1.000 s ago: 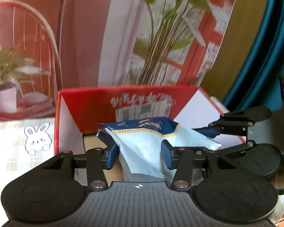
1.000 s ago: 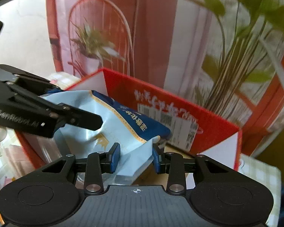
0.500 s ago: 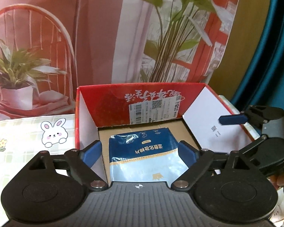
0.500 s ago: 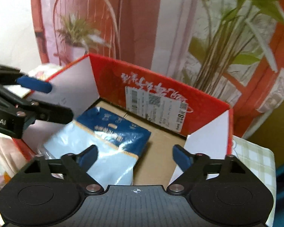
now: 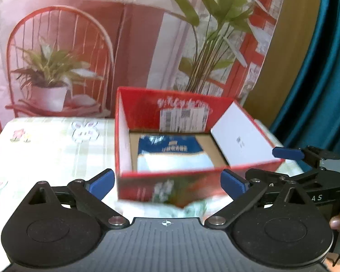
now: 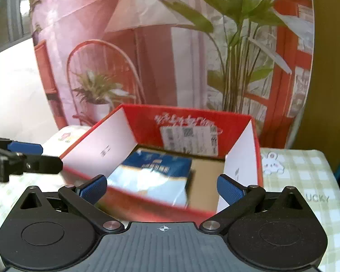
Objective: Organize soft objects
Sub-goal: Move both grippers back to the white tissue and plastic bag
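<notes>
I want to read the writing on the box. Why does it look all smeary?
Left wrist view: the red box and the blue packet inside it are smeared by motion blur, worst along the box's near edge, while the blue fingers stay sharp. Right wrist view: the same smear on the box's white label; the fisheye lens also bends the backdrop.

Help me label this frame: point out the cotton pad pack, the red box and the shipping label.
cotton pad pack [image 6: 156, 165], right wrist view, blue top panel.
red box [image 5: 138, 111], left wrist view, inner back wall.
shipping label [image 5: 183, 119], left wrist view, its middle.
</notes>
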`<state>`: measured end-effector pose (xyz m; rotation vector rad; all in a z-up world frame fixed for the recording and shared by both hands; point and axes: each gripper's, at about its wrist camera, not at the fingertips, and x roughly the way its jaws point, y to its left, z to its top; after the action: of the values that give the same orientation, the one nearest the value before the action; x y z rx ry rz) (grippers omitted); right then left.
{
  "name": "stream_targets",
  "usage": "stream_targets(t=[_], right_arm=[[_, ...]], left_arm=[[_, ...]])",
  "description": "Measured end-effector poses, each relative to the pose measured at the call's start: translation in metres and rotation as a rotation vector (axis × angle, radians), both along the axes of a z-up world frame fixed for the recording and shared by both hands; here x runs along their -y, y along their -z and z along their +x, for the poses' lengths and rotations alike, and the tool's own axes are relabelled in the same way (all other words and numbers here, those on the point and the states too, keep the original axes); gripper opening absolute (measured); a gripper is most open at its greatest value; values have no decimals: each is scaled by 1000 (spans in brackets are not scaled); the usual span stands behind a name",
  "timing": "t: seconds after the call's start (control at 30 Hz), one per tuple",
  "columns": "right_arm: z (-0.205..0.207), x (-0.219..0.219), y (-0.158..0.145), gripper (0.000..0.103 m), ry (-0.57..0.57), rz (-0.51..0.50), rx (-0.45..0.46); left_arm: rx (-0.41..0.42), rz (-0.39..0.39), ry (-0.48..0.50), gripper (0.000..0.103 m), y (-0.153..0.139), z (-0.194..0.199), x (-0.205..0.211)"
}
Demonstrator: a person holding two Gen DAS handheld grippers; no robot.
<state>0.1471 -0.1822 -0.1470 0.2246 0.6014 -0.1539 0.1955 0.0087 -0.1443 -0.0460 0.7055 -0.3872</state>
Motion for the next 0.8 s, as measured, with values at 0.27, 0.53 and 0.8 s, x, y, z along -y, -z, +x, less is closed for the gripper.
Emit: stream_targets(t=[0.27, 0.53, 0.8], right_arm=[[-30, -29, 24, 102, -33, 17, -28], [-36, -40, 51, 103, -21, 40, -75], [-34, -35, 58, 102, -11, 48, -77]], left_arm=[[-72, 7, -20, 101, 33, -27, -6], [-80, -8, -70, 99, 48, -30, -17], [-93, -63, -106, 91, 53, -26, -25]])
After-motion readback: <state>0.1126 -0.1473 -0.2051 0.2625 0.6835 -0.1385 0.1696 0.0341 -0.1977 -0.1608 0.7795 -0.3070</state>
